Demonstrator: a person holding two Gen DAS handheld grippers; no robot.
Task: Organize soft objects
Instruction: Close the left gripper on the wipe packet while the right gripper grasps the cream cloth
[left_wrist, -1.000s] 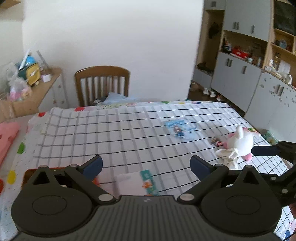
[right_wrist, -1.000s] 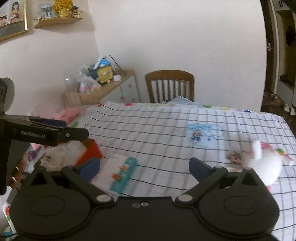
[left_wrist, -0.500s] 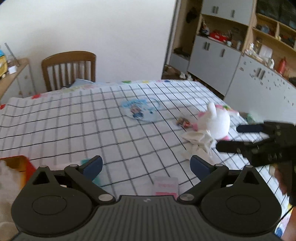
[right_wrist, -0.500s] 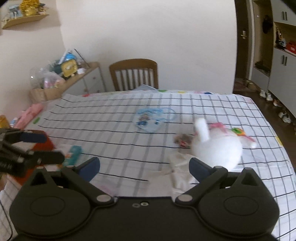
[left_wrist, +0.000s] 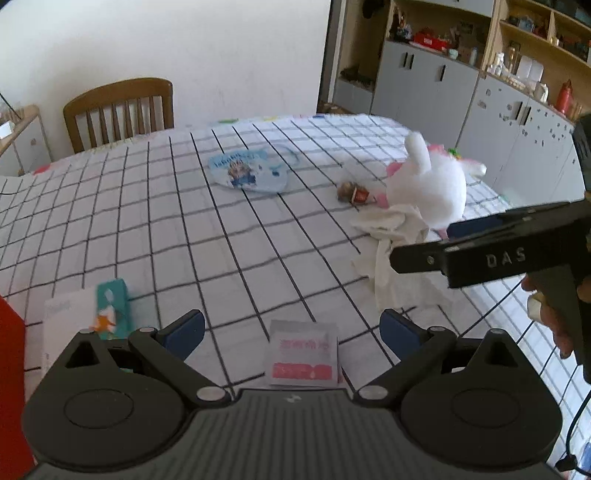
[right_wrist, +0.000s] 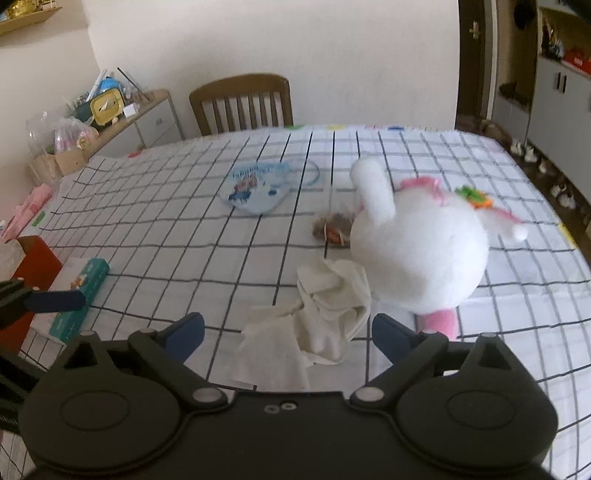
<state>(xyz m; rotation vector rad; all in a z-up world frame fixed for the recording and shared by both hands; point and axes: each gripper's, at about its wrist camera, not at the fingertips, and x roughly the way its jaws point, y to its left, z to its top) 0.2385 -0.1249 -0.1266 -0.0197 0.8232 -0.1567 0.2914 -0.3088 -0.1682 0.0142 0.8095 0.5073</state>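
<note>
Lying crumpled beside a white plush toy (right_wrist: 421, 254), a white cloth (right_wrist: 317, 317) is faced by both claws, spread wide.

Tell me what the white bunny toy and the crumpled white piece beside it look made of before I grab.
White bunny toy: plush fabric, matte and fuzzy, its outline soft and rounded, so likely stuffed. Crumpled white piece: thin woven cloth or possibly tissue; it lies in limp folds with flat matte layers, and the blur leaves the weave unclear.
</note>
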